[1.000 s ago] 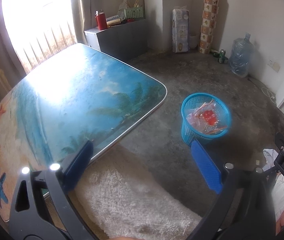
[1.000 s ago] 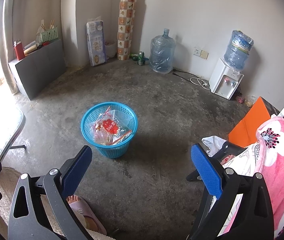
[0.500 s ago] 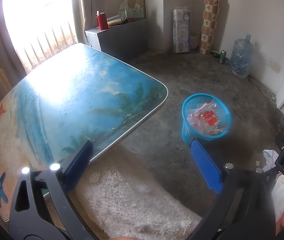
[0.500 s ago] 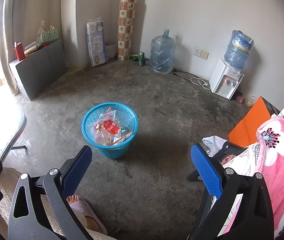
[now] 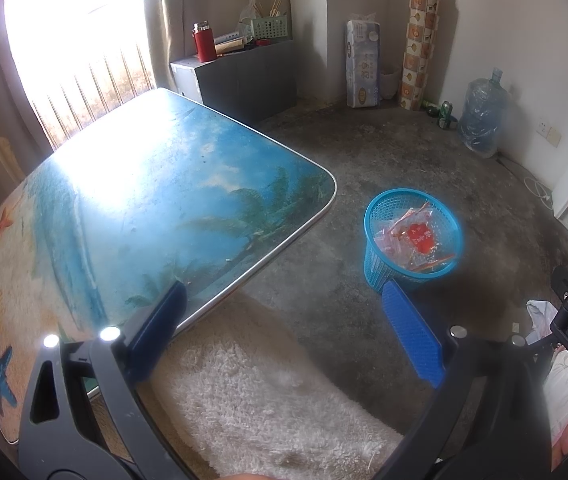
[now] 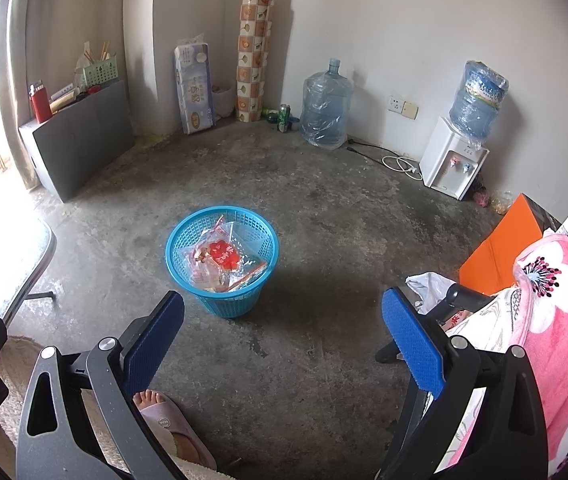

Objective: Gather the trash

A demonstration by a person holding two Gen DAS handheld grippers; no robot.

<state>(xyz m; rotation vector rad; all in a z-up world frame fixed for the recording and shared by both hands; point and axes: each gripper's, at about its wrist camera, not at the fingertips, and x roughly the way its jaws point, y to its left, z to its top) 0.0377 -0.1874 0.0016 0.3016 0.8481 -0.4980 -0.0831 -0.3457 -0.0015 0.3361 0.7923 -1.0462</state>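
Observation:
A blue plastic basket (image 5: 380, 268) stands on the concrete floor, right of the table; it also shows in the right wrist view (image 6: 223, 304). Clear plastic wrappers with red print (image 5: 418, 238) lie inside it, also seen from the right wrist (image 6: 221, 258). My left gripper (image 5: 284, 332) is open and empty, above the table's near edge and the rug. My right gripper (image 6: 284, 336) is open and empty, above the floor just short of the basket.
A low table with a beach picture (image 5: 155, 208) fills the left. A white shaggy rug (image 5: 259, 392) lies below. Grey cabinet (image 6: 79, 140), water jugs (image 6: 326, 110), dispenser (image 6: 454, 160), pink blanket (image 6: 552, 320), orange box (image 6: 500, 252) and my sandalled foot (image 6: 163, 416) surround the floor.
Both views have shifted very slightly; the basket sits a touch further right in the right wrist view. Both grippers stay open and empty.

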